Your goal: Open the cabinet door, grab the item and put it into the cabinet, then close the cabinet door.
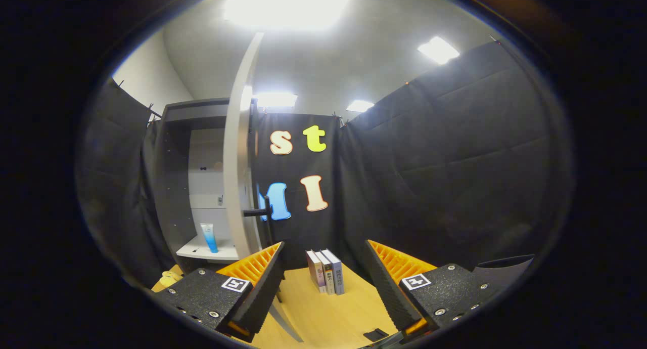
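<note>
Pale wood counter (pixel 323 313) carries three upright books (pixel 326 271), standing just ahead of the hand-held gripper (pixel 323 283), whose fingers are spread wide with nothing between them. The cabinet door (pixel 237 157) stands open, edge-on, and a blue tube (pixel 209 237) is on the shelf (pixel 202 250) inside. I think the grab comes now: approach straight, centre one book between the fingers, then squeeze gently.

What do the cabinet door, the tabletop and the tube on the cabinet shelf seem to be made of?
Cabinet door: likely painted or laminated board, a smooth pale matt face with a dark bar handle. Tabletop: light wood or wood-look laminate, faint grain, slight sheen. Tube: probably soft plastic, glossy blue, standing upright on the white shelf. The gripper is open, holding nothing.
</note>
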`<state>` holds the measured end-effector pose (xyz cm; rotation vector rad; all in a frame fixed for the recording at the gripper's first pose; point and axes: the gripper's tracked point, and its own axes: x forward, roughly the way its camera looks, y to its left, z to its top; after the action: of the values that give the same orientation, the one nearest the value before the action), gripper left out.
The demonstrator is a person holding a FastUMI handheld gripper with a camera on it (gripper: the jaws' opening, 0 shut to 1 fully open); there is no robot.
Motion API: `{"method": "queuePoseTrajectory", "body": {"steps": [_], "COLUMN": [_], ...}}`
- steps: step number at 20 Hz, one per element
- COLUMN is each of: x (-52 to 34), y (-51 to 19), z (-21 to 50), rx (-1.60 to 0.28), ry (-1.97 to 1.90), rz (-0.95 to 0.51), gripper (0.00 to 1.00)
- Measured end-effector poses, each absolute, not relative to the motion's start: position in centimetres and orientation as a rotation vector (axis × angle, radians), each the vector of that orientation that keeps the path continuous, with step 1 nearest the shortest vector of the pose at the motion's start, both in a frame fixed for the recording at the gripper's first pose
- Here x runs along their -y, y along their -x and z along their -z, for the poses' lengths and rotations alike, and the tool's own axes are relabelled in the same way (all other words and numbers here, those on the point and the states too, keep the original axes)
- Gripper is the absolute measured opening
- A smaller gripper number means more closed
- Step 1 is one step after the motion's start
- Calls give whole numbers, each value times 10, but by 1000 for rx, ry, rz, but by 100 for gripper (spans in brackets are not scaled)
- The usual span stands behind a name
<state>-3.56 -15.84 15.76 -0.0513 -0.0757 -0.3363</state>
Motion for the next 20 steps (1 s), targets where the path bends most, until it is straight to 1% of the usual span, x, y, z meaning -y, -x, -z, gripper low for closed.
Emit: {"method": "queuePoseTrajectory", "body": {"steps": [5, 7, 9, 10, 12, 20], "x": [182, 185, 178, 179, 174, 141], "y": [-1, -17, -32, -30, -32, -22], "z": [-150, -138, -121, -122, -124, -119], "rx": [57, 13, -43, -36, -19, -3], "ry": [67, 70, 67, 73, 65, 79], "rz": [405, 431, 427, 439, 443, 429], "gripper": [94, 94, 93, 92, 87, 87]}}
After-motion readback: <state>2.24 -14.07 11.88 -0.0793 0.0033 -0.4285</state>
